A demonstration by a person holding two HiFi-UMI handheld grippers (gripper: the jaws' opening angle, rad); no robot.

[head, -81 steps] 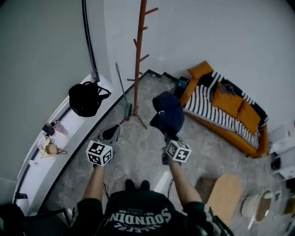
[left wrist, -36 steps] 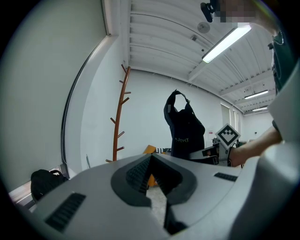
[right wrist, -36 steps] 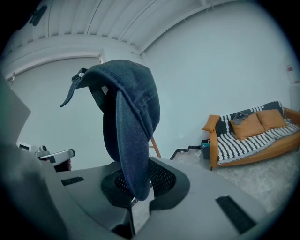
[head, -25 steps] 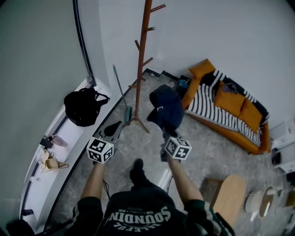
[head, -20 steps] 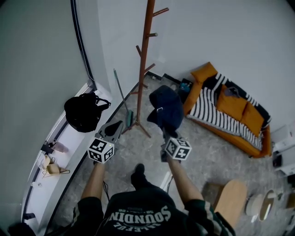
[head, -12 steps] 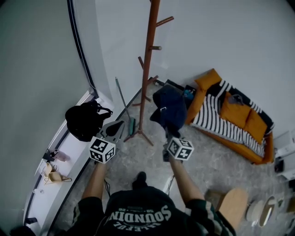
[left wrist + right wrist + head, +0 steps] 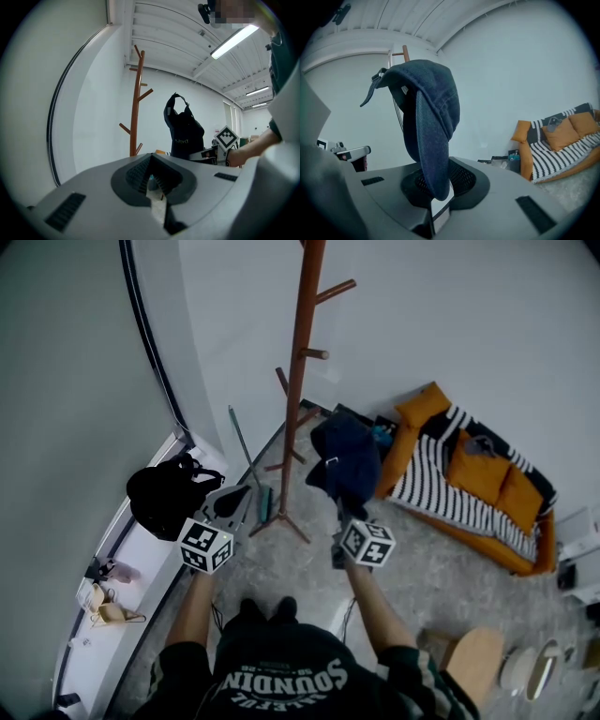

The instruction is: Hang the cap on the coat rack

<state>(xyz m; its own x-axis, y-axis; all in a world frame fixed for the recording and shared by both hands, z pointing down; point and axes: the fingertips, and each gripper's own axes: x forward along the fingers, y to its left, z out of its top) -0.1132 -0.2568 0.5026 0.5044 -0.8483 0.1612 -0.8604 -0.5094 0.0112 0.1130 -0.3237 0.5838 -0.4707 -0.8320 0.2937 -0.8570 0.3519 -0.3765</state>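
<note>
The brown coat rack (image 7: 300,381) stands against the white wall, with a long-handled broom (image 7: 246,451) leaning just beside its foot. A black bag (image 7: 161,500) sits on the window ledge (image 7: 131,563) to the left, and an orange sofa (image 7: 469,474) lies to the right. The right gripper (image 7: 339,514) has its jaws nearly together, pinching the brim of the dark blue cap (image 7: 345,460) (crown uppermost). The cap is held up near the rack's trunk, apart from its pegs. The left gripper (image 7: 232,502) has its jaws drawn together and holds nothing.
</note>
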